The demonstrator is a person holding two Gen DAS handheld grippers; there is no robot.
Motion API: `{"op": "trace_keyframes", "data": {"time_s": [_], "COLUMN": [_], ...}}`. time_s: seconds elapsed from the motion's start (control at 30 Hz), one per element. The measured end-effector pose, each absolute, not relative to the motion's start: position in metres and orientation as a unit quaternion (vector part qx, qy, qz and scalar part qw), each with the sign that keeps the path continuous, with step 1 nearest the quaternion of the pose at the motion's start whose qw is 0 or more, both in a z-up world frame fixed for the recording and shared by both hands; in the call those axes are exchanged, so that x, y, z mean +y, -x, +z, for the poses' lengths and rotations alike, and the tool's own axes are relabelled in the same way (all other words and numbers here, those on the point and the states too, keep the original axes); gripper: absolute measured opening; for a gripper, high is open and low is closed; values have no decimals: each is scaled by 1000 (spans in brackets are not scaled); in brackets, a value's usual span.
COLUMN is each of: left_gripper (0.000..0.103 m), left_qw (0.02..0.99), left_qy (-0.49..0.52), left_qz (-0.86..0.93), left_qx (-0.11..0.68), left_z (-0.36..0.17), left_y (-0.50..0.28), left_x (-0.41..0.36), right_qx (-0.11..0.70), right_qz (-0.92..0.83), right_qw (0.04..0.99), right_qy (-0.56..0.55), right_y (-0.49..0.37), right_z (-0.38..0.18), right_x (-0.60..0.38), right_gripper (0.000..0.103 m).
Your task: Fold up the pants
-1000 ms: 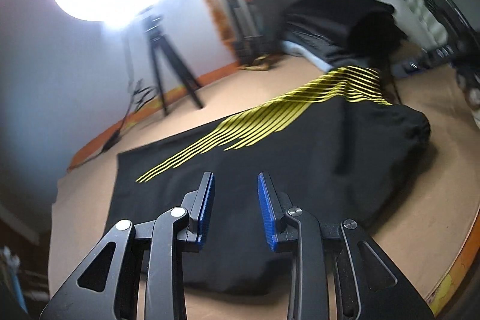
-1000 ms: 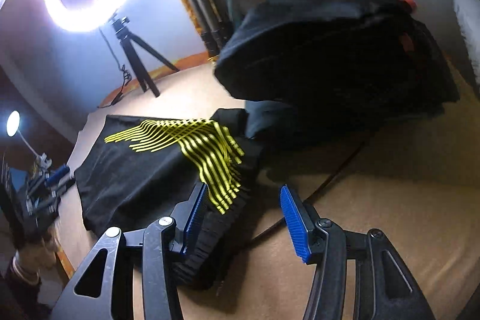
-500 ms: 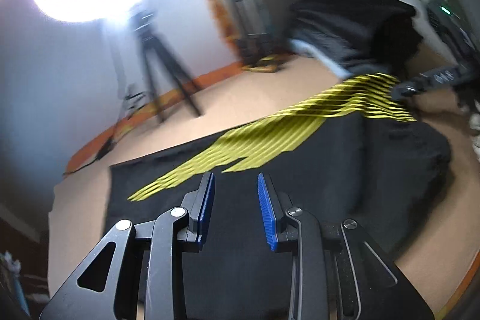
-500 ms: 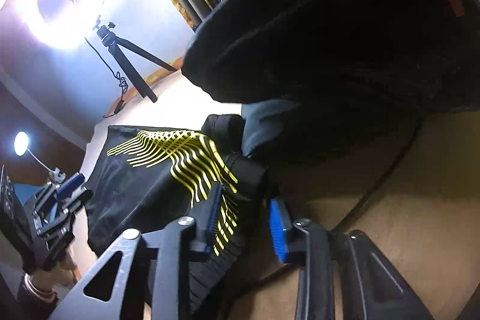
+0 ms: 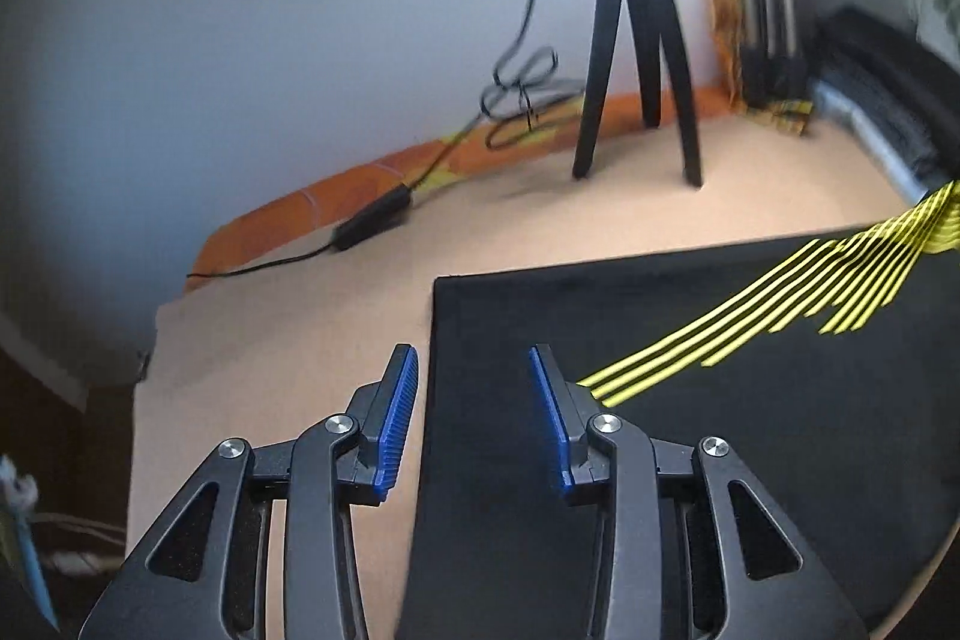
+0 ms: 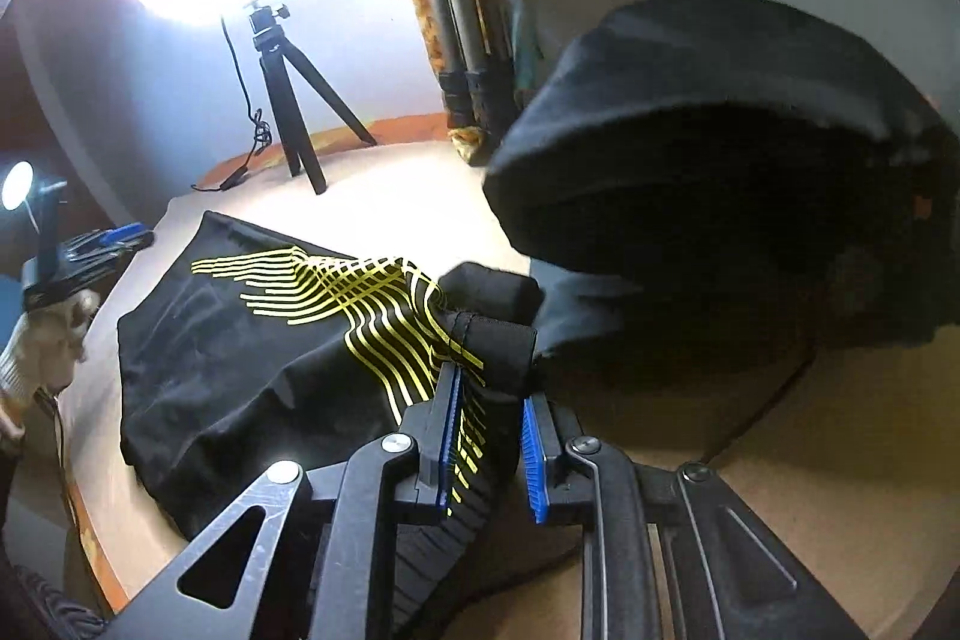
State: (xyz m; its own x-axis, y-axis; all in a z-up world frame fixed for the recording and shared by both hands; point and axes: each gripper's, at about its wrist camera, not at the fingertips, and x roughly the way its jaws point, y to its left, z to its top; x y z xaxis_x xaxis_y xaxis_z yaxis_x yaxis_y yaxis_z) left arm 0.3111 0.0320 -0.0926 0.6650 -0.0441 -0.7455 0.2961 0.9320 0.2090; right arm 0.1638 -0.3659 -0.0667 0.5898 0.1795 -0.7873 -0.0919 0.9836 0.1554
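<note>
Black pants (image 5: 690,430) with yellow stripes lie flat on the tan table. My left gripper (image 5: 471,358) hovers over their left edge; its jaws are opening and straddle that edge, with one blue pad over the bare table, one over the cloth, and nothing pinched. In the right wrist view the pants (image 6: 252,370) are bunched at the striped end. There my right gripper (image 6: 489,388) is closing, with its blue pads pressing on a thick fold of striped fabric that fills the gap between them.
A small black tripod (image 5: 636,58) with a ring light stands at the back, with a cable and power brick (image 5: 372,220) beside it. A pile of dark clothes (image 6: 720,160) sits close behind the right gripper. The table edge (image 5: 144,370) drops off at the left.
The left gripper has swept left from the middle of the pants to their left edge and widened its jaws. The right gripper's jaws have closed from wide apart onto the striped end.
</note>
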Motion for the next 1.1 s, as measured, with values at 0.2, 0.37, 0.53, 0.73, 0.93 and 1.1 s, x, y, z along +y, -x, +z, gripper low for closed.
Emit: {"op": "trace_keyframes", "data": {"time_s": [0.2,0.37,0.53,0.73,0.93,1.1], "left_gripper": [40,40,40,40,48,48], "left_qw": [894,897,902,915,908,886], "left_qy": [-141,-145,-144,-127,-138,-186], "left_qz": [-71,-36,10,39,-112,-209], "left_qx": [418,415,406,382,379,371], "left_z": [-119,-127,-125,-105,-84,-83], "left_y": [-350,-352,-350,-344,-329,-311], "left_x": [30,33,37,43,-27,-103], "right_qx": [431,431,466,467,468,473], "right_qz": [77,52,72,56,66,68], "right_qw": [898,900,882,882,881,878], "right_qy": [-44,17,8,11,-11,-14], "right_y": [-173,-188,-199,-192,-187,-186], "right_z": [-63,-66,-84,-79,-78,-82], "right_x": [-365,-363,-367,-371,-374,-374], "right_gripper": [17,15,17,31,33,35]}}
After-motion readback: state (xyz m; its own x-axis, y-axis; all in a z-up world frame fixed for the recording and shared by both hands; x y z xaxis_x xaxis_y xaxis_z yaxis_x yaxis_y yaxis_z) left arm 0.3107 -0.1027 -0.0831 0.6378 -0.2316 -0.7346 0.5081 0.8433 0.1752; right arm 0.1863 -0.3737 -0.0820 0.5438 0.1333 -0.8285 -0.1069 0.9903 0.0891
